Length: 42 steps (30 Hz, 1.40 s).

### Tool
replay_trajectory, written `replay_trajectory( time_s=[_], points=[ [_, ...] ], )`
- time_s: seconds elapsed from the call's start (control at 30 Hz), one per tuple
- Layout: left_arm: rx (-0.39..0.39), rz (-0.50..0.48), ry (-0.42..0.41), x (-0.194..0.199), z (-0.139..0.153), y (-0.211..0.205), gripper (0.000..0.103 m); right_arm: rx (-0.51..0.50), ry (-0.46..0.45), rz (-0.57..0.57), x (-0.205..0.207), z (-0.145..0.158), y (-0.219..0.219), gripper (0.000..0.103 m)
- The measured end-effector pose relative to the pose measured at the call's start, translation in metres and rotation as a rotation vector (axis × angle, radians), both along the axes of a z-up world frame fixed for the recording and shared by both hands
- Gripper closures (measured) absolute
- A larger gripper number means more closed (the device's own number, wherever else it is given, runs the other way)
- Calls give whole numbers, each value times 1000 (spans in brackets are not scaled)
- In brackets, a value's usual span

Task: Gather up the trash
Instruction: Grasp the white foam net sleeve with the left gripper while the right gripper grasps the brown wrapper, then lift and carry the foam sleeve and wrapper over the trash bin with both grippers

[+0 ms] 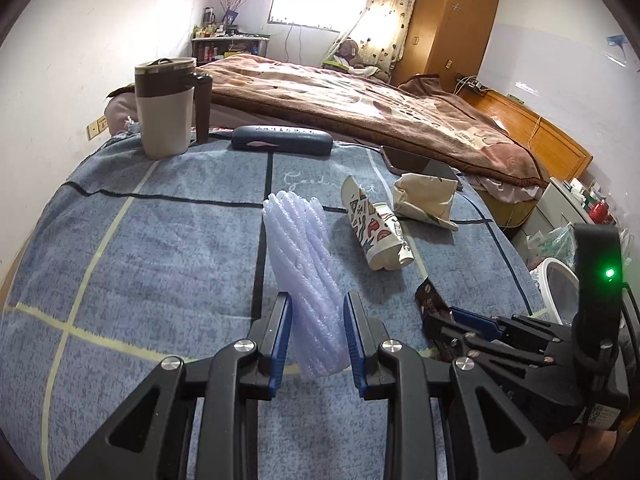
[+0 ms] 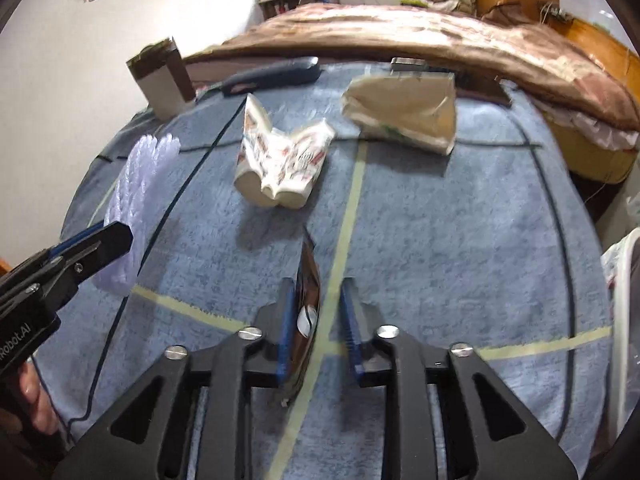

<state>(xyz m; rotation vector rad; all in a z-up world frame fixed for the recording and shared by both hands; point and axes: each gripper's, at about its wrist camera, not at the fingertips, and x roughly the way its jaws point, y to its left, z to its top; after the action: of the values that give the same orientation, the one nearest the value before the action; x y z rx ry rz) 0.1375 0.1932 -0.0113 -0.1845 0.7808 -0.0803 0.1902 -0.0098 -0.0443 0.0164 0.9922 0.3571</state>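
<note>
A pale lilac foam net sleeve (image 1: 298, 264) stands between the fingers of my left gripper (image 1: 316, 312), whose jaws sit against its sides; it also shows in the right wrist view (image 2: 136, 200). A brown snack wrapper (image 2: 306, 300) stands on edge between the fingers of my right gripper (image 2: 318, 300), against the left finger, with a gap to the right one. A crushed patterned paper cup (image 1: 376, 228) (image 2: 280, 164) and a crumpled beige paper bag (image 1: 424, 198) (image 2: 404, 112) lie farther back on the blue cloth (image 1: 160, 248).
A brown and cream lidded mug (image 1: 166, 106) and a dark blue case (image 1: 282, 140) stand at the far edge. A phone (image 1: 412, 162) lies behind the bag. A white bin (image 1: 556, 284) with a plastic liner sits off the right edge. A bed lies beyond.
</note>
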Motion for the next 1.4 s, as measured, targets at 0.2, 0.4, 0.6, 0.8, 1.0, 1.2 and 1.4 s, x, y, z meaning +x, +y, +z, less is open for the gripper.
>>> replay_trajectory(
  time_s=[0.2,0.4,0.6,0.8,1.0,1.2,1.4],
  points=[
    [9,4,-4,-5,2,-3,75,-36,-38,-3,-11,1,3,75],
    [21,-17,-12,-9,7,-15,75,9,-47,-10,-22,5,-7,82],
    [36,-45,-25,-17,14,-31,75,36,-88,-36,-34,19,-24,82],
    [47,-82,-48,-25,24,-53,75,62,-120,-73,-46,34,-47,82],
    [52,-131,-72,-31,33,-80,75,76,-155,-113,-55,47,-70,82],
    [53,-182,-89,-34,39,-108,75,81,-186,-164,-63,56,-99,82],
    [52,-237,-105,-34,43,-139,75,86,-205,-221,-70,62,-130,82]
  ],
)
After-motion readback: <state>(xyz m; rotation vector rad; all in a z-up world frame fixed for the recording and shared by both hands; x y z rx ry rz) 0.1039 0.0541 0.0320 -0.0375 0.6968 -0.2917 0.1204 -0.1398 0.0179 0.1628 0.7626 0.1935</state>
